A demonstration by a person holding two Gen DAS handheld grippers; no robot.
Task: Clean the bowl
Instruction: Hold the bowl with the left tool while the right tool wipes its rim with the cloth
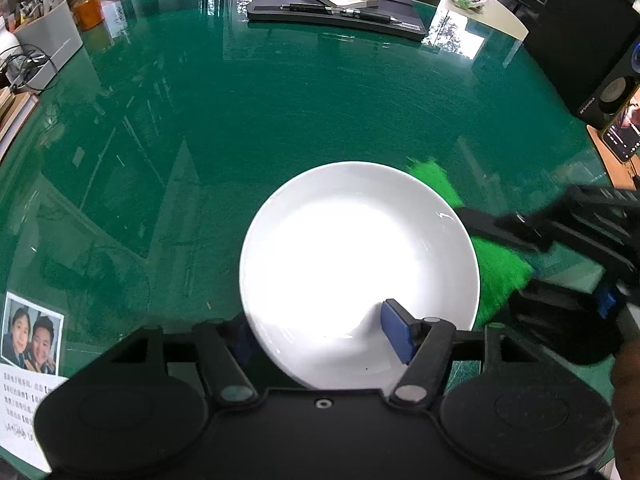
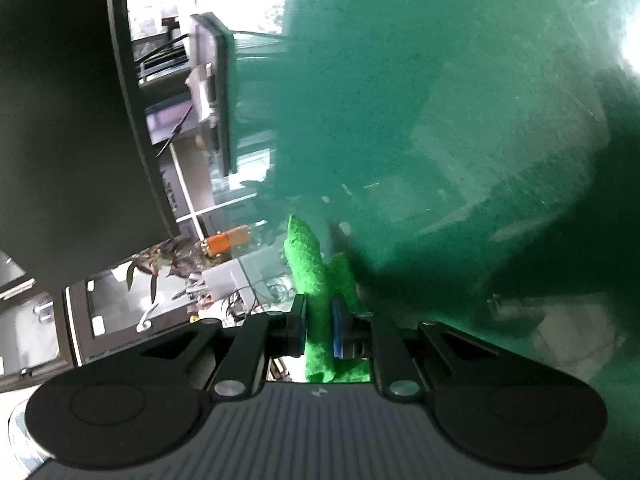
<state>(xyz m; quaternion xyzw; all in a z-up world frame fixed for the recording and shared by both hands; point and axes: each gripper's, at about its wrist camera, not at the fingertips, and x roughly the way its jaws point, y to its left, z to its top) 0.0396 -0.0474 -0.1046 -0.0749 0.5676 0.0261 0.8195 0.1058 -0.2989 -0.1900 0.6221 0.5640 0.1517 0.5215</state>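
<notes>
A white bowl (image 1: 360,264) stands on the green glass-topped table (image 1: 280,112), close under my left gripper (image 1: 320,336). That gripper is open and straddles the bowl's near rim. One blue pad (image 1: 396,330) hangs inside the bowl, and the other sits just outside the rim at the left, partly hidden. At the bowl's right edge my right gripper (image 1: 500,248) is blurred and holds a bright green cloth (image 1: 500,276). In the right wrist view the right gripper (image 2: 319,328) is shut on the green cloth (image 2: 308,264), which sticks up between the pads above the table (image 2: 440,120).
A dark folder with a notebook and pens (image 1: 336,12) lies at the far edge. A speaker (image 1: 612,92) and a phone (image 1: 624,128) stand at the right. A grey box (image 1: 48,44), an orange jar (image 1: 90,10) and a photo on paper (image 1: 32,332) sit at the left.
</notes>
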